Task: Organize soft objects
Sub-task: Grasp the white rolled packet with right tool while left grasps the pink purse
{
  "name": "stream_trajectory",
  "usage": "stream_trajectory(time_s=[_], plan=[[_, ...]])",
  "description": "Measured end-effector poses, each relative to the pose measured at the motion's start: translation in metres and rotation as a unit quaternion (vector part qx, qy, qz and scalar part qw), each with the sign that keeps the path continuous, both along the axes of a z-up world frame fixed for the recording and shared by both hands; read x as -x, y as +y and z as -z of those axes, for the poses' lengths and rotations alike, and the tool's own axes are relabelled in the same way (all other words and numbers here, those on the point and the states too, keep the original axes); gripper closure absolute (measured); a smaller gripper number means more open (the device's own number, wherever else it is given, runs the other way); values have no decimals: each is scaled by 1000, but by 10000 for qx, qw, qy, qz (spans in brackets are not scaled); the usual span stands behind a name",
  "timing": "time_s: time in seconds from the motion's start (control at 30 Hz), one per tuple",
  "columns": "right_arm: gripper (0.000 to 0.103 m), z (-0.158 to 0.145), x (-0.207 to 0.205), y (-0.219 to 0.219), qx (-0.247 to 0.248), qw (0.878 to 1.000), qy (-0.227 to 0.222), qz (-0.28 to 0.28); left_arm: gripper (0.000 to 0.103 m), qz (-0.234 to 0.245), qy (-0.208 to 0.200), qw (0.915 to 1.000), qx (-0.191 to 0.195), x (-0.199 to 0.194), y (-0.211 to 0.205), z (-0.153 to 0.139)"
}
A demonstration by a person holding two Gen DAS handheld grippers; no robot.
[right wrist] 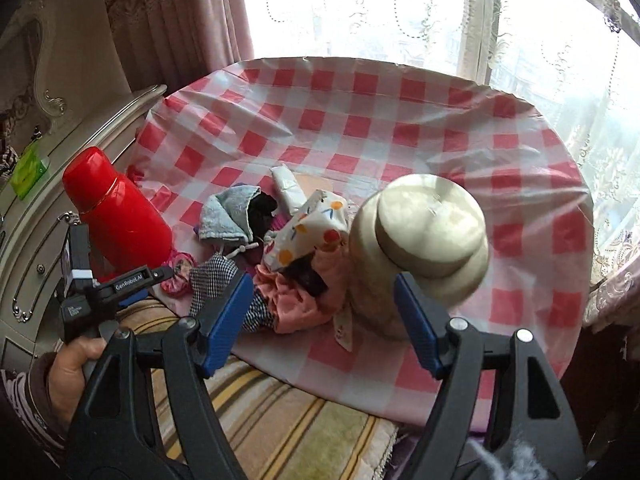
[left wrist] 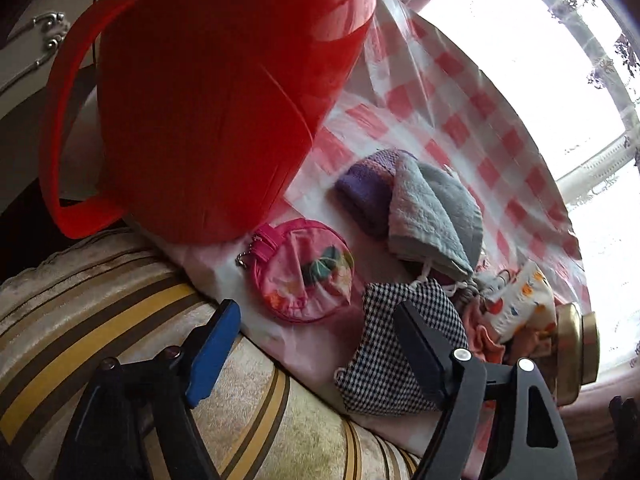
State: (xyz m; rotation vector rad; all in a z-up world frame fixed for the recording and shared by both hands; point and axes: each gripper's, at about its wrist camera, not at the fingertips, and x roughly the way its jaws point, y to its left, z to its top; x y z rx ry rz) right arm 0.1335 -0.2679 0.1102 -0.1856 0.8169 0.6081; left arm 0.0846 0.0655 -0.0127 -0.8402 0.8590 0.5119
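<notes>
A pile of soft things lies on the red-checked tablecloth (right wrist: 360,120). In the left wrist view I see a round pink pouch (left wrist: 304,270), a purple towel (left wrist: 362,192), a grey-blue towel (left wrist: 436,216), a houndstooth cloth (left wrist: 384,360) and a white spotted cloth (left wrist: 516,304). My left gripper (left wrist: 316,340) is open and empty, just short of the pouch and the houndstooth cloth. My right gripper (right wrist: 324,312) is open and empty at the near edge of the pile, by the pink cloth (right wrist: 296,304) and spotted cloth (right wrist: 312,228).
A big red thermos (left wrist: 224,100) (right wrist: 120,216) stands at the left of the pile. A cream lidded jar (right wrist: 416,240) stands at its right. A striped cushion (right wrist: 260,420) lies along the near edge. A dresser (right wrist: 60,160) stands at the left, a window behind.
</notes>
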Motion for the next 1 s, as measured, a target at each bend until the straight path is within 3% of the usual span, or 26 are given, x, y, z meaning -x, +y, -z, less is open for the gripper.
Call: stream_trajectory(time_s=[0.13, 0.37, 0.57, 0.67, 1.0], plan=[[27, 3, -29, 39, 64, 9998, 122, -153, 20, -198, 386, 9991, -31, -24, -6, 15], [22, 21, -77, 107, 367, 9982, 262, -402, 19, -456, 722, 9954, -433, -53, -10, 36], [22, 65, -135, 148, 724, 9947, 677, -272, 18, -379, 791, 9926, -842, -71, -13, 40], [22, 85, -160, 162, 731, 9919, 1014, -221, 25, -366, 829, 9914, -945, -75, -13, 41], [22, 127, -203, 212, 1306, 9801, 1416, -485, 28, -286, 458, 9949, -847, -52, -13, 36]])
